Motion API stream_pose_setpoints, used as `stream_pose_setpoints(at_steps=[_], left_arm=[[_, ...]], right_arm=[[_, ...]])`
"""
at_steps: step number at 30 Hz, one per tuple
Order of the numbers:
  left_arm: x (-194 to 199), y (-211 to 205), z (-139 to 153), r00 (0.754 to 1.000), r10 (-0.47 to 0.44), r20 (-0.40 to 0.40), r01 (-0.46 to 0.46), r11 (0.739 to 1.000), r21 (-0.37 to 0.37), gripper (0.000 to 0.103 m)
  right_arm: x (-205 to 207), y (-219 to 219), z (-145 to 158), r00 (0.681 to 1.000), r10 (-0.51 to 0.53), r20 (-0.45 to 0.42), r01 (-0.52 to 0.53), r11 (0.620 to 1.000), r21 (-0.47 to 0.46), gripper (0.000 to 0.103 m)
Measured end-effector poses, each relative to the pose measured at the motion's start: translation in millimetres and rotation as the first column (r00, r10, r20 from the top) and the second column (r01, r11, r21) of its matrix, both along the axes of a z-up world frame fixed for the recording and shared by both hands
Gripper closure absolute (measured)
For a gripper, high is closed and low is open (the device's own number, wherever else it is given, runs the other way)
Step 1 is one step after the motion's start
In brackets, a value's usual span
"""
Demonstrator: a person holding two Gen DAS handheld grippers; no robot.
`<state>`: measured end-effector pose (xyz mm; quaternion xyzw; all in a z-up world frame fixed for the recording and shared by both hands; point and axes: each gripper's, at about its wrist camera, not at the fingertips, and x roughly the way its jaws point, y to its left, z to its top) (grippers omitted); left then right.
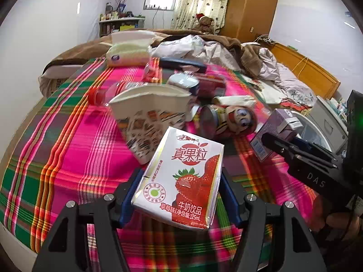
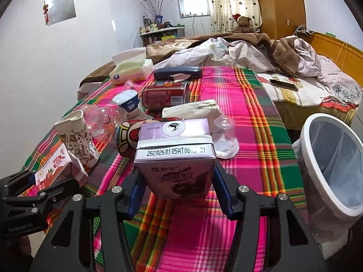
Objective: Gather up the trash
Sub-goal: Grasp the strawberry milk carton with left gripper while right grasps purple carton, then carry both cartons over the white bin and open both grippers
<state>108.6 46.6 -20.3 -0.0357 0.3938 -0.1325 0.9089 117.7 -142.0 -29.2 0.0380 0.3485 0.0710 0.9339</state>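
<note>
My left gripper [image 1: 180, 181] is shut on a white strawberry milk carton [image 1: 181, 179] and holds it above the plaid cloth [image 1: 68, 158]. My right gripper [image 2: 175, 179] is shut on a purple milk carton [image 2: 175, 156], also lifted; it shows at the right of the left wrist view [image 1: 272, 131]. The strawberry carton shows low left in the right wrist view [image 2: 56, 167]. More trash lies on the cloth: a patterned paper cup [image 2: 78, 136], a red can [image 2: 165, 95], a yogurt cup [image 2: 129, 104], a cartoon can [image 1: 229, 120], a clear plastic cup [image 2: 225, 138] and a crushed clear bottle [image 2: 102, 120].
A white-rimmed bin [image 2: 331, 163] with a clear liner stands right of the table. A tissue pack [image 2: 130, 70], a dark glasses case [image 2: 177, 71] and a cream wrapper [image 2: 190, 110] lie on the cloth. A bed with rumpled bedding [image 2: 249, 52] lies behind.
</note>
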Motion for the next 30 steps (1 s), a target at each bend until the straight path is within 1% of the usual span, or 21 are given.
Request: stream_pose_setpoints(at_steps=[9,17,23,30], left_arm=[[0,-31,27,0.997,-0.05,0.058,0.05,0.999,0.001,0.036],[6,-70,45,0.99,-0.106,0.094,0.105,0.994,0.018,0.036],[15,-108,56,0.978,-0.169,0.119,0.168,0.986,0.018,0.036],[20,-162,65,0.955,-0.261,0.142,0.26,0.965,0.024,0.036]], right_arm=[[-6,-28,16,0.998,-0.045,0.043,0.044,0.999,0.018,0.047],[-9,-64,29,0.991,-0.111,0.079,0.109,0.994,0.029,0.047],[-10,-97,36,0.98,-0.175,0.095,0.174,0.984,0.027,0.047],[-12,-139,37,0.962,-0.255,0.098,0.254,0.967,0.02,0.047]])
